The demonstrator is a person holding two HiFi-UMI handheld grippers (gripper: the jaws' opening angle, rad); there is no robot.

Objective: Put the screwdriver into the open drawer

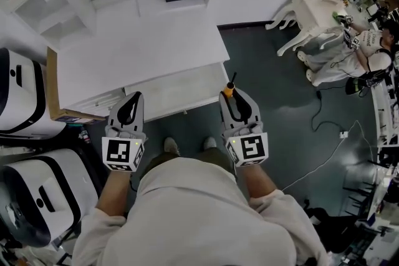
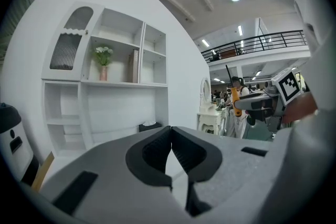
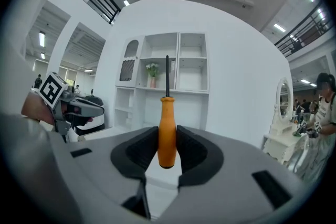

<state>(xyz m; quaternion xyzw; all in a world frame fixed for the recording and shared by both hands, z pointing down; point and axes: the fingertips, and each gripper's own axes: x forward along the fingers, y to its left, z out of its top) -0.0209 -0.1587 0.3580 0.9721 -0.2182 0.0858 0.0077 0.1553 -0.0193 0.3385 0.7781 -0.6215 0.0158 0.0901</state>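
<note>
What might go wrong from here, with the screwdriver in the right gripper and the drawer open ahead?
1. The right gripper pinches the screwdriver only low on its orange handle, so the long upper part may pivot or slip.
2. It stands upright. Released so, it might topple past the drawer rim.
3. The left gripper, shut and empty, appears near the drawer's left corner and might bump it.

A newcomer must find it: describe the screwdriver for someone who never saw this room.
Start at the white desk in front of the person, then go to the right gripper at its near right corner. The screwdriver stands upright between its jaws: orange handle, dark shaft; the left gripper holds nothing.
</note>
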